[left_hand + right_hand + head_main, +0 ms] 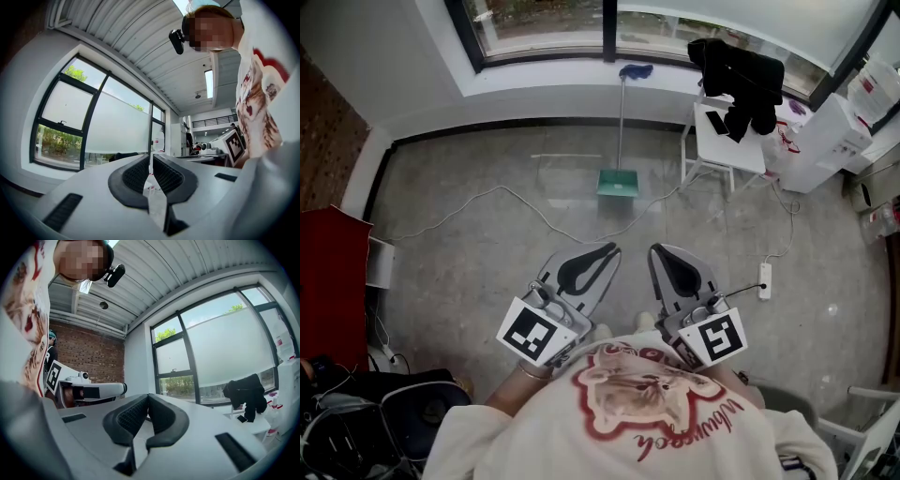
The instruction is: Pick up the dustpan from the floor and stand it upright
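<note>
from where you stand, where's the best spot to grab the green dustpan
Grip the thin pole handle of the dustpan, above the green pan: it is likely narrow enough for jaws, while the pan sits flat on the floor. Come from the near side, straight ahead.

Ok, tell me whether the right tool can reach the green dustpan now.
Probably not yet: the dustpan sits well ahead of the right tool, near the window wall. Only bare floor and a cable lie between.

Jacket: black jacket [739, 70] draped over white surface [741, 150] (phone [715, 122] beside it)
Floor: grey cable [500, 188], white power strip [764, 281]
Left edge: red panel [333, 272]
</note>
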The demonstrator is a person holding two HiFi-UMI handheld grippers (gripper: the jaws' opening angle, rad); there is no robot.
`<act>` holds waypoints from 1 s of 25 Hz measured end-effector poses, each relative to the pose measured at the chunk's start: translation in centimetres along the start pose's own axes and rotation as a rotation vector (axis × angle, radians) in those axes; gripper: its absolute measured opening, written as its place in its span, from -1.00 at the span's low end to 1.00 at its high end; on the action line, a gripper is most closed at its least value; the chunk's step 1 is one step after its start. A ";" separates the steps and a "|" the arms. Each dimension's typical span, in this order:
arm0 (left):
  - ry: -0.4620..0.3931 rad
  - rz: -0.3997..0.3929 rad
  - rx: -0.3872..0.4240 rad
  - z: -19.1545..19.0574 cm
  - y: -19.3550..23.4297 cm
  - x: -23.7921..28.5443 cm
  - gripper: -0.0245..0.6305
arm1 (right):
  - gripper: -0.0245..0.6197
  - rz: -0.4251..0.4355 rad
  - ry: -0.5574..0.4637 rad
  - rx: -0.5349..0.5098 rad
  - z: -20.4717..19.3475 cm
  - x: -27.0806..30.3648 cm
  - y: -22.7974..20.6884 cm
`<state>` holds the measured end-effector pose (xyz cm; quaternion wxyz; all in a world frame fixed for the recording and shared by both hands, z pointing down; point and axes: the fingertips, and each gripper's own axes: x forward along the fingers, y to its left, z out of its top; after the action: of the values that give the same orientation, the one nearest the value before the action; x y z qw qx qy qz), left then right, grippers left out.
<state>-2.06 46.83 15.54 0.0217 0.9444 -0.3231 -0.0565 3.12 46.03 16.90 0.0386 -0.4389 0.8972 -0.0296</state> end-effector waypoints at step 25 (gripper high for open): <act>-0.006 0.028 -0.003 -2.6 17.0 8.2 -0.79 | -0.86 -0.003 -0.005 0.030 -2.9 15.6 -9.4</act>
<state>-5.68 28.38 18.73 0.0228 0.9396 -0.3362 -0.0597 0.64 28.01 19.95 0.0474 -0.4397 0.8959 -0.0420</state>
